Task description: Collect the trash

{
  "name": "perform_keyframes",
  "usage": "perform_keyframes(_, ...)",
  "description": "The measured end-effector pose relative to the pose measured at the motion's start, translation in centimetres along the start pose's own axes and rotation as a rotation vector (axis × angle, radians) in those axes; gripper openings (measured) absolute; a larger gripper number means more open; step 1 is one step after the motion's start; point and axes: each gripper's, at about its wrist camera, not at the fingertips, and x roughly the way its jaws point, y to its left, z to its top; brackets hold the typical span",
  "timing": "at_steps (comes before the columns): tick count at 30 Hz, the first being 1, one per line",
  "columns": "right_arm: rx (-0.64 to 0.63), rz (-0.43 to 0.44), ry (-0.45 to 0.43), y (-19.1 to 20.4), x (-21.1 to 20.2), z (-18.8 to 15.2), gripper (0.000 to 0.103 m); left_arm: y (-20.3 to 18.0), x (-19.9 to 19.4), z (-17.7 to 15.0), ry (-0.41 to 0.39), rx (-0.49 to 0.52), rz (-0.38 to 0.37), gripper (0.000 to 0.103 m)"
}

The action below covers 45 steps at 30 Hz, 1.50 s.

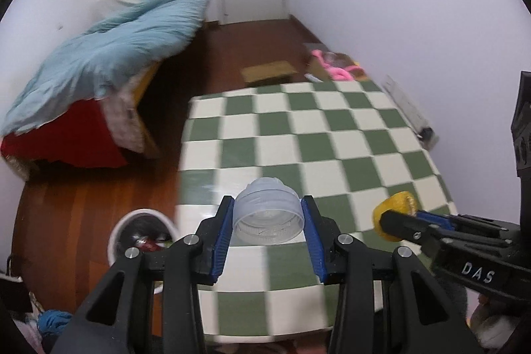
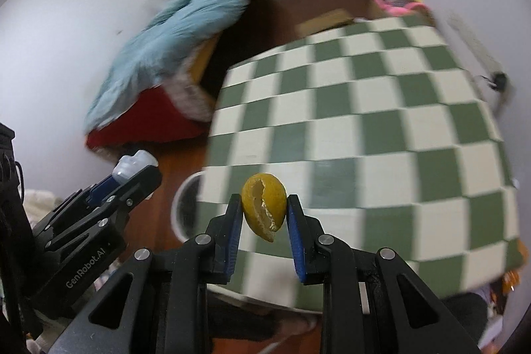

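My left gripper [image 1: 268,218] is shut on a translucent white plastic cap [image 1: 268,215], held above the near edge of the green-and-white checkered table [image 1: 298,128]. My right gripper [image 2: 264,211] is shut on a yellow fruit peel [image 2: 264,210], also above the table's near edge. The peel shows in the left wrist view [image 1: 396,209] at the right. The left gripper with the cap [image 2: 132,166] shows in the right wrist view at the left. A white trash bin [image 1: 141,236] with some rubbish inside stands on the floor left of the table, below both grippers; its rim shows in the right wrist view [image 2: 181,208].
A bed with a blue duvet [image 1: 109,55] and red sheet stands to the left. Brown wooden floor [image 1: 83,204] lies between bed and table. A cardboard box [image 1: 268,72] and pink items [image 1: 335,65] lie beyond the table's far edge. White walls and a door close the room.
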Motion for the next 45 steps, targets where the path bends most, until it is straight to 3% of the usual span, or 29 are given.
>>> perform_keyframes(6, -0.099, 0.065, 0.104, 8.6, 7.9, 0.4, 0.028, 9.2, -0.3, -1.0, 0.004, -0.105, 0.086, 0.037)
perform_keyframes(11, -0.156, 0.078, 0.217, 13.9, 16.3, 0.0, 0.028, 18.3, 2.0, -3.3, 0.071, -0.242, 0.132, 0.037)
perform_keyframes(17, -0.203, 0.057, 0.376, 18.8, 27.6, -0.6, 0.028, 29.5, 8.5, -7.8, 0.229, -0.454, 0.078, 0.037)
perform_keyframes(24, -0.238, -0.009, 0.521, 21.0, 37.7, -0.7, 0.030, 35.6, 15.6, -11.4, 0.392, -0.589, -0.015, 0.038)
perform_keyframes(25, -0.245, -0.026, 0.531, 21.1, 38.5, -0.7, 0.031, 35.9, 16.2, -11.7, 0.407, -0.592, -0.007, 0.046)
perform_keyframes(26, -0.250, -0.041, 0.548, 21.2, 39.3, -0.6, 0.035, 36.1, 16.5, -11.7, 0.410, -0.597, -0.001, 0.062)
perform_keyframes(27, -0.250, -0.047, 0.569, 21.2, 40.2, -0.6, 0.038, 36.3, 16.5, -11.8, 0.406, -0.608, 0.002, 0.070)
perform_keyframes(28, -0.249, -0.047, 0.581, 21.2, 40.7, -0.7, 0.052, 36.5, 16.4, -12.1, 0.400, -0.621, 0.008, 0.084)
perform_keyframes(29, -0.252, -0.054, 0.585, 21.2, 40.9, -0.7, 0.064, 36.5, 16.2, -12.3, 0.399, -0.626, 0.017, 0.089)
perform_keyframes(34, -0.285, -0.111, 0.576, 21.5, 40.4, -0.8, 0.099, 37.1, 14.4, -13.3, 0.405, -0.603, 0.141, 0.095)
perform_keyframes(39, -0.345, -0.189, 0.550, 22.0, 37.6, -1.4, 0.102, 36.4, 11.0, -13.4, 0.373, -0.571, 0.270, 0.096)
perform_keyframes(45, -0.363, -0.191, 0.511, 22.1, 32.2, -2.2, 0.103, 34.5, 7.1, -12.7, 0.331, -0.547, 0.299, 0.096)
